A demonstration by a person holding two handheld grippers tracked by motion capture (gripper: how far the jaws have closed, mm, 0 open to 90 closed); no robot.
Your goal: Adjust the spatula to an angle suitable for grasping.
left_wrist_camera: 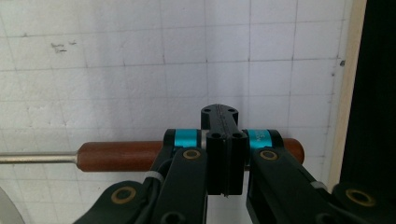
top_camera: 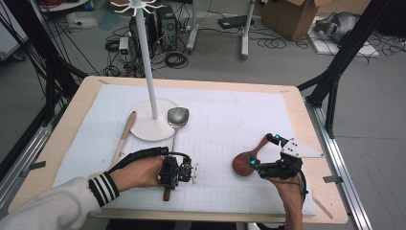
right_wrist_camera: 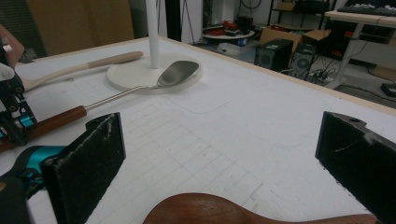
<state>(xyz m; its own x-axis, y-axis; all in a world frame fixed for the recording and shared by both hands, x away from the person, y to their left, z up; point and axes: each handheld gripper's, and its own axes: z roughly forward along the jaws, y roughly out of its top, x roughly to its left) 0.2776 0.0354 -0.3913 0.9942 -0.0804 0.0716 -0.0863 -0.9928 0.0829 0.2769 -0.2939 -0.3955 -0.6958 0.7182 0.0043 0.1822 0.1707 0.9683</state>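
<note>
A metal spoon with a brown wooden handle [top_camera: 166, 190] lies on the white gridded mat, its bowl [top_camera: 178, 116] resting on the edge of the stand's base. My left gripper [top_camera: 190, 171] hovers over that handle [left_wrist_camera: 121, 156]. In the left gripper view its fingertips [left_wrist_camera: 219, 114] are pressed together, and the handle passes behind them, not between them. A dark wooden spoon [top_camera: 243, 164] lies at the right. My right gripper [top_camera: 263, 151] stands open astride it, and in the right gripper view both pads [right_wrist_camera: 88, 158] stay clear of the spoon [right_wrist_camera: 210, 210].
A white stand [top_camera: 151, 127] with a tall pole rises at the mat's back left. A pale wooden spoon [top_camera: 123, 139] lies left of it. The wooden table edge [top_camera: 316, 143] runs close to the right gripper. Black frame legs flank the table.
</note>
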